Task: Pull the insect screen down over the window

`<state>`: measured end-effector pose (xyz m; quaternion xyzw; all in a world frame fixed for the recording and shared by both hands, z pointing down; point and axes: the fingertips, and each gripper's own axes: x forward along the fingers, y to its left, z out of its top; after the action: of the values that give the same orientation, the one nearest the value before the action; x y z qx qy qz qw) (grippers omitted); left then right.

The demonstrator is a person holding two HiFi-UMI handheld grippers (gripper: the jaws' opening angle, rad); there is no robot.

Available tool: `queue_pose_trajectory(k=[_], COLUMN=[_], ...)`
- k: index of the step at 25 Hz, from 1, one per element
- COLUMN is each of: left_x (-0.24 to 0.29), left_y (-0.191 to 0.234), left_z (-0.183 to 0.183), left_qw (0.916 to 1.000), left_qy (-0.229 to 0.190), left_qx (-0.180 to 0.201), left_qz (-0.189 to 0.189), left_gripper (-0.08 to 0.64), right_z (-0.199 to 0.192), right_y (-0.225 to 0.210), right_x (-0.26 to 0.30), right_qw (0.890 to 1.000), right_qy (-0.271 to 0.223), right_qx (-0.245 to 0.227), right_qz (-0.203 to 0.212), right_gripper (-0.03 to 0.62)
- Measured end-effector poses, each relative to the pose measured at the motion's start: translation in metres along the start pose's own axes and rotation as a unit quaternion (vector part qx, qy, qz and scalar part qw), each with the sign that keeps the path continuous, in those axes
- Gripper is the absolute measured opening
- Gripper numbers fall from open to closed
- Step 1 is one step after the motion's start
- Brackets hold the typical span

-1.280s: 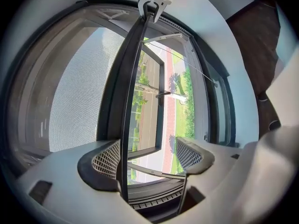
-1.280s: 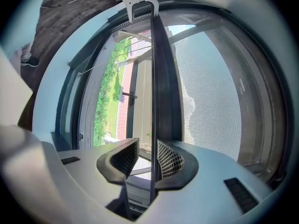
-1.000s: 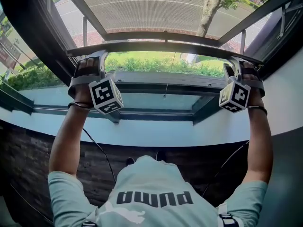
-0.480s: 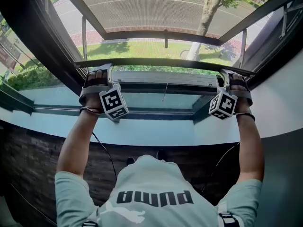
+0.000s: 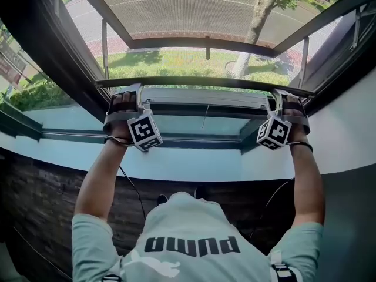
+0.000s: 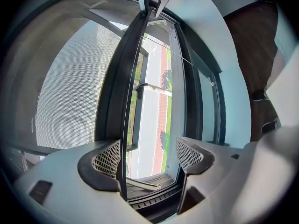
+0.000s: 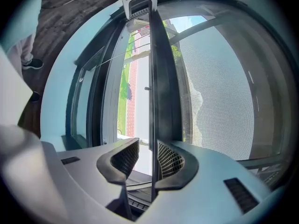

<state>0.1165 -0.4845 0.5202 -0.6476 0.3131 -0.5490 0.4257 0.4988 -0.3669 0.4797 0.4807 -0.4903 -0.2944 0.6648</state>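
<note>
Insect screen [image 5: 176, 7]: fine grey mesh, taut, with the road and a tree [image 5: 258, 7] readable through it. Its lower edge is a dark bar [image 5: 205, 82], level across the opening. The bar sits just above the bottom rail of the window frame [image 5: 200, 107], with only a thin green strip showing between them. The pale sill [image 5: 194, 160] lies below the rail.

Head view: one hand-held gripper sits at each end of the bar, marker cubes facing the camera and arms stretched forward. Jaw positions cannot be read here.

Left gripper view: left hand-held gripper [image 6: 149, 155] has its jaws spread wide. The bar's thin lip runs up the picture against the inner face of the left-in-picture pad [image 6: 108, 158]. The other pad stands clear, with the unscreened gap and the street visible between them. Mesh fills the area to the left of the bar. The other gripper shows at the bar's far end.

Right gripper view: right hand-held gripper [image 7: 148, 157] has its jaws narrowly parted. The lip stands between them, touching the right-in-picture pad [image 7: 169, 160], with a slit of daylight on its other side. Mesh lies to the right of the bar.
</note>
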Motion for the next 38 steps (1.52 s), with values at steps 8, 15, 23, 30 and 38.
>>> queue_pose_trajectory(k=[8,15,23,30,38], left_x=[0.006,0.024,0.036,0.048,0.064], left_y=[-0.01,-0.06,-0.078,-0.114,-0.158], left_z=[-0.001,-0.004,-0.002,-0.008,-0.01], left_qw=[0.9999,0.9993,0.9996,0.9987,0.9969], left_qy=[0.008,0.021,0.028,0.036,0.041], left_qx=[-0.002,0.015,-0.002,0.009,0.006], left_qz=[0.007,-0.025,-0.011,-0.036,-0.067], left_gripper=[0.364,0.364,0.364,0.362,0.362], right_z=[0.001,0.005,0.004,0.011,0.012], right_y=[0.011,0.06,0.081,0.114,0.159], right_x=[0.005,0.019,0.032,0.038,0.051], right_qw=[1.0,0.999,0.999,0.998,0.996], right_qy=[-0.002,0.001,-0.004,0.002,0.012], right_qx=[0.005,-0.011,0.005,-0.013,-0.019], right_qz=[-0.004,0.038,0.033,0.061,0.088], right_gripper=[0.123,0.123,0.123,0.123,0.123])
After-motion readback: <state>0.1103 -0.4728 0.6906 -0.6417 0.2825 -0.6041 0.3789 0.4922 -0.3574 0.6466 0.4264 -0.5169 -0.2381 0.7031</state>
